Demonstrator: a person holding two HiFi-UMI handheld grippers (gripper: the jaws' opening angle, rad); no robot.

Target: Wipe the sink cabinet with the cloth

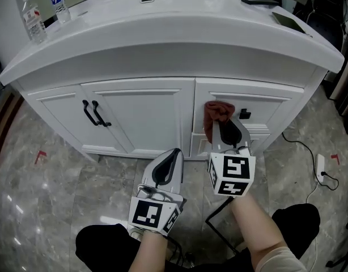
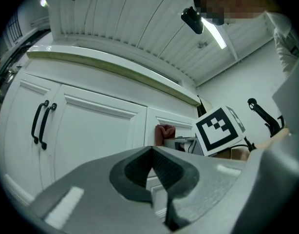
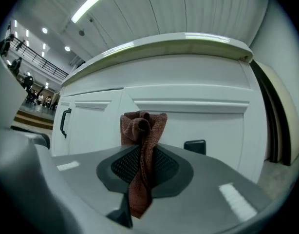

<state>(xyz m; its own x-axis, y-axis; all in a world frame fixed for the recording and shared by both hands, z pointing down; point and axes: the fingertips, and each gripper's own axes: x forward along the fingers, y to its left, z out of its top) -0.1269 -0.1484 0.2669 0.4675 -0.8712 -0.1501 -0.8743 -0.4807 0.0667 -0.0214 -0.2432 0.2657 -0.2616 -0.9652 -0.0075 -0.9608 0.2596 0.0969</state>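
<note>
My right gripper (image 3: 140, 172) pinched the cloth (image 3: 142, 126) by a fold at the drawer front (image 1: 266, 103) (left gripper (image 2: 152, 154) idle, jaws pressed together), so I feared rubbing could tug it loose.

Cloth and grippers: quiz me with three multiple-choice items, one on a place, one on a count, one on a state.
1. Where is the cloth? A on the floor; B in the right gripper, before the drawer front; C over a door handle.
2. How many water bottles stand on the countertop? A one; B two; C four.
3. The left gripper is: A shut, empty; B shut on cloth; C wide open.
Answers: 1 B, its jaws pinch the cloth; 2 B, both at the left end; 3 A, jaws meet, nothing between.
</note>
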